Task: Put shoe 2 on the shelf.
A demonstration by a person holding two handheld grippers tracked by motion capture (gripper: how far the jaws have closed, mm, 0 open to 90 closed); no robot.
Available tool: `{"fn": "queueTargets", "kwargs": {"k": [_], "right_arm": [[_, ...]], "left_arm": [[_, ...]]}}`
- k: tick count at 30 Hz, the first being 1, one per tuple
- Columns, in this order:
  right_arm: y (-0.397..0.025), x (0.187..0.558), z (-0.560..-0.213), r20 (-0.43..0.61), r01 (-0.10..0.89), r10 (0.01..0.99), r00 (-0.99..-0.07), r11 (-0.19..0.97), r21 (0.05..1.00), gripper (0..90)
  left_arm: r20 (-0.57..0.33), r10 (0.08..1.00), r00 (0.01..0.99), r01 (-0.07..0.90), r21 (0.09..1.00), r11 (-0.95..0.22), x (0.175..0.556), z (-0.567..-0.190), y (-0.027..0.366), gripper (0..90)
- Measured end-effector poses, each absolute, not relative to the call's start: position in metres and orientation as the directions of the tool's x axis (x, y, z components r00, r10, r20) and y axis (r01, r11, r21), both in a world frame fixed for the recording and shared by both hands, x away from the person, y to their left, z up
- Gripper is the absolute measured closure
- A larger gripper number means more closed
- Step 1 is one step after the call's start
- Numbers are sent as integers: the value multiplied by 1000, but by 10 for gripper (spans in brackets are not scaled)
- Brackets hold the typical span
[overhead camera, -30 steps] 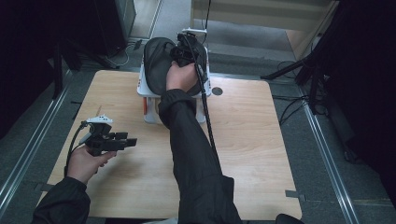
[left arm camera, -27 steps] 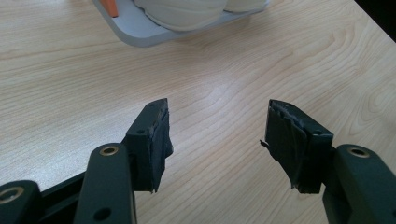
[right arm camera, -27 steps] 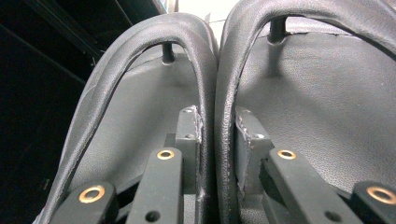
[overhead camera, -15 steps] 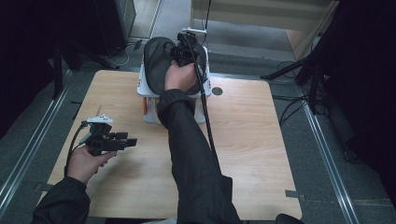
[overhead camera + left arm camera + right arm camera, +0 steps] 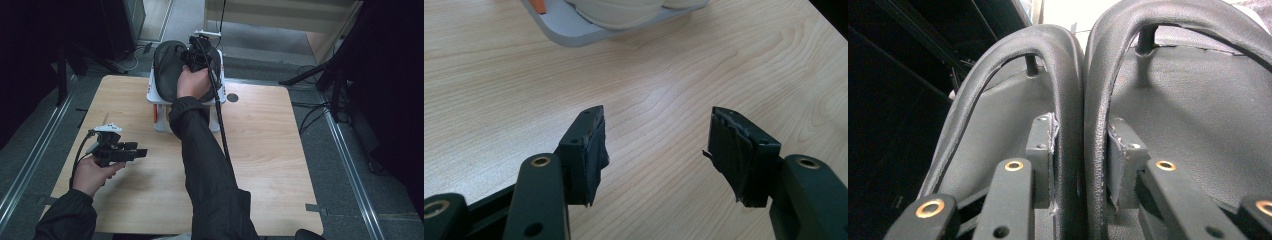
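Straps (image 5: 1080, 90) pinched together between right tongs (image 5: 1080, 165), seen close up.

A light wooden table (image 5: 280, 150) with a round cable hole (image 5: 232, 97) near its far edge carries a white shoe rack (image 5: 161, 117) at the back, which seems to hold pale shoes (image 5: 624, 12) on a grey tray (image 5: 559, 35).

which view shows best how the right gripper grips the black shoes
The right gripper view: its jaws close on the two touching inner rims of the black shoes, one jaw inside each shoe. The high view shows the right gripper on the shoes atop the white rack, grip hidden by the hand. The left gripper view shows its own jaws over the table.
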State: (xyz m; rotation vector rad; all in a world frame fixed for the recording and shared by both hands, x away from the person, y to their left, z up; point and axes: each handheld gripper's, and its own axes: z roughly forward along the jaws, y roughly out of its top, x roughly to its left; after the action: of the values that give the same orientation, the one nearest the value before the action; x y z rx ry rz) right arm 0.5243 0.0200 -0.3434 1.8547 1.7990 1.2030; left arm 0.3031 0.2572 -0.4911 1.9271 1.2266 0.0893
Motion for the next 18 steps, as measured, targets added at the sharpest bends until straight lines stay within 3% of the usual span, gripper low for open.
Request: {"fn": "queueTargets", "kwargs": {"k": [5, 18], "right_arm": [[19, 525, -345, 375, 686, 915, -147, -179, 705, 619], [21, 523, -347, 362, 684, 916, -172, -154, 713, 554]], "left_arm": [[-349, 779, 521, 721, 668, -183, 304, -492, 257, 406], [-349, 780, 519, 721, 669, -181, 304, -492, 256, 405]]}}
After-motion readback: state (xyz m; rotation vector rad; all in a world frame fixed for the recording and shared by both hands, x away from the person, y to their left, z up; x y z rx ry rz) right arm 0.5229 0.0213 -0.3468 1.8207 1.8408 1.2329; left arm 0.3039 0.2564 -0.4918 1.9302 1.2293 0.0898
